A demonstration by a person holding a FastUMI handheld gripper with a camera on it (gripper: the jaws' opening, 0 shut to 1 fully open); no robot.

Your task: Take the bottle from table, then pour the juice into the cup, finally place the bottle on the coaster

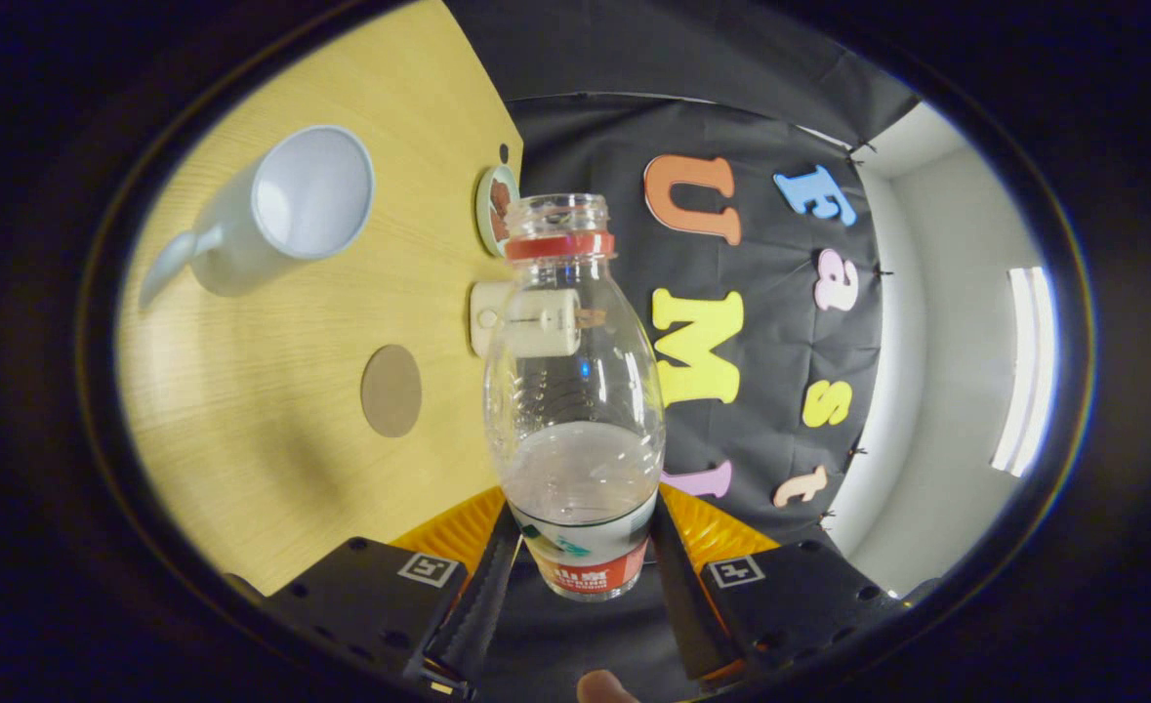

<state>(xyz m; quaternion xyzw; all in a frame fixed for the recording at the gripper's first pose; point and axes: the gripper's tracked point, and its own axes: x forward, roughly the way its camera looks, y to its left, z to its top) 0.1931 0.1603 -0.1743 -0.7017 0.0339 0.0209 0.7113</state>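
A clear plastic bottle (575, 391) with no cap and a red neck ring is held between my fingers; my gripper (580, 557) is shut on its labelled lower part. A little liquid sits low in the bottle. The view is rolled, so the wooden table (272, 430) appears tilted beside the bottle. A white cup (287, 210) with a handle stands on the table, well off from the bottle's mouth, its inside looking empty. A round brown coaster (391, 391) lies flat on the table between the cup and the bottle.
A white boxy object (526, 320) shows behind and through the bottle near the table's far edge. A small round dish-like thing (497, 208) sits by that edge too. The black cloth wall rises beyond the table.
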